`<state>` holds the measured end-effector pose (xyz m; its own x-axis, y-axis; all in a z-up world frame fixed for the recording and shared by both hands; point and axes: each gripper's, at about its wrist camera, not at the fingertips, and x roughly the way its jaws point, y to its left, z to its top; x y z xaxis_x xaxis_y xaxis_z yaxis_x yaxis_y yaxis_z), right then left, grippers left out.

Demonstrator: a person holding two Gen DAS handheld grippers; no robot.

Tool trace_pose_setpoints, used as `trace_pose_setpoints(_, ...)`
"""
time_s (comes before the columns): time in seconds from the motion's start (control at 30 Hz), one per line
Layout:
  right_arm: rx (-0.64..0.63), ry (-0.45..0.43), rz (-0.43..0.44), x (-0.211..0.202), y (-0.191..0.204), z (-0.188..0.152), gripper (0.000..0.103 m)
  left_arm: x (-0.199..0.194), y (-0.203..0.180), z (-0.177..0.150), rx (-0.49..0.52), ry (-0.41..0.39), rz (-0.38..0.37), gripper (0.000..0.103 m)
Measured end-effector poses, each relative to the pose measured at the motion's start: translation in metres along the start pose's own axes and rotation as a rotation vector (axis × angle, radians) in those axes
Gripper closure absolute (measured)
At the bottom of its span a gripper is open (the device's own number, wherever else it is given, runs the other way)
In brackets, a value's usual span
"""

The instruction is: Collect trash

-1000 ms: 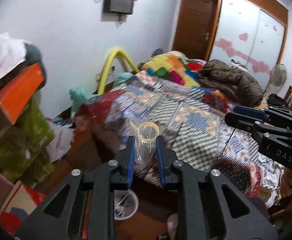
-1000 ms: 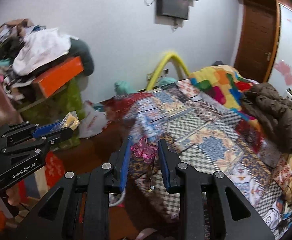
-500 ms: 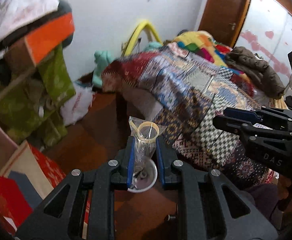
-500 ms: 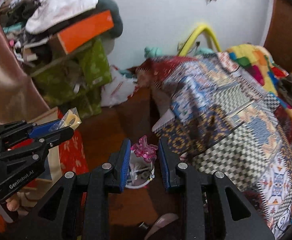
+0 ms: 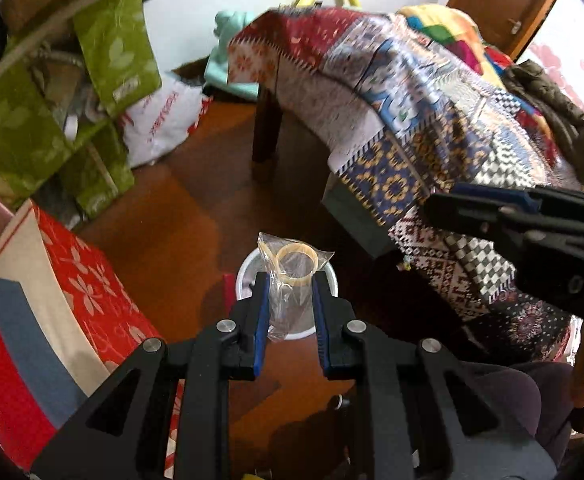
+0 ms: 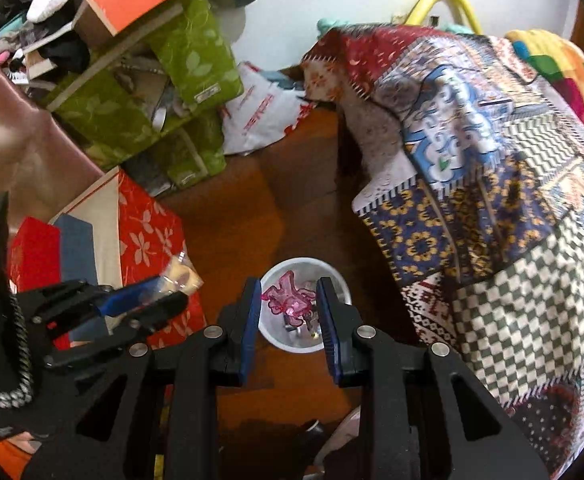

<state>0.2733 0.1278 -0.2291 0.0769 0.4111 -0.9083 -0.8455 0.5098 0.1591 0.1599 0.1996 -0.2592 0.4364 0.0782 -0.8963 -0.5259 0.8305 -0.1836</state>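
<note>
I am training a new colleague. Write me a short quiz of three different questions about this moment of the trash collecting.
1. True or false: the left tool holds a clear plastic bag with a yellowish ring inside.
2. What does the right tool carry? A) a green box B) a pink plastic piece C) a white sock
3. Fill in: both tools hang above the white ____ on the wooden floor.

Key:
1. True; the bag sits between the blue pads.
2. B; the pink plastic piece is between its fingers.
3. Bin; the white bin stands beside the bed's patterned blanket.
</note>
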Motion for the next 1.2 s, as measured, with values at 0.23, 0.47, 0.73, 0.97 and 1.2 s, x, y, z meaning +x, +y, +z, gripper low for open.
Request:
trace_pose_setpoints(0.23,0.035,0.088,0.043,0.027,-0.012,0.009,0.067,0.03,-0.002,0.005,-0.015,0.067,0.001,0.083)
trace_pose_setpoints(0.47,0.03,0.058,-0.013,0.012,-0.029,-0.001,0.066,0.049,-0.018,0.021,0.016,0.108,-0.006,0.073)
trace_pose_setpoints(0.73,0.018,-0.014,-0.091,-0.031,-0.041,-0.025,0.066,0.038,-0.032,0.031,0.035,0.084,0.024,0.054)
trace_pose_setpoints(0.97,0.019,-0.152,-0.152,-0.094,-0.034,-0.049,0.066,-0.041,-0.057,0.028,0.105,-0.059,0.015,0.054)
trace_pose_setpoints(1.2,0.047,-0.407,-0.267,-0.191,-0.012,-0.083,0.066,-0.159,-0.099,0.012,0.222,-0.302,-0.06,0.054)
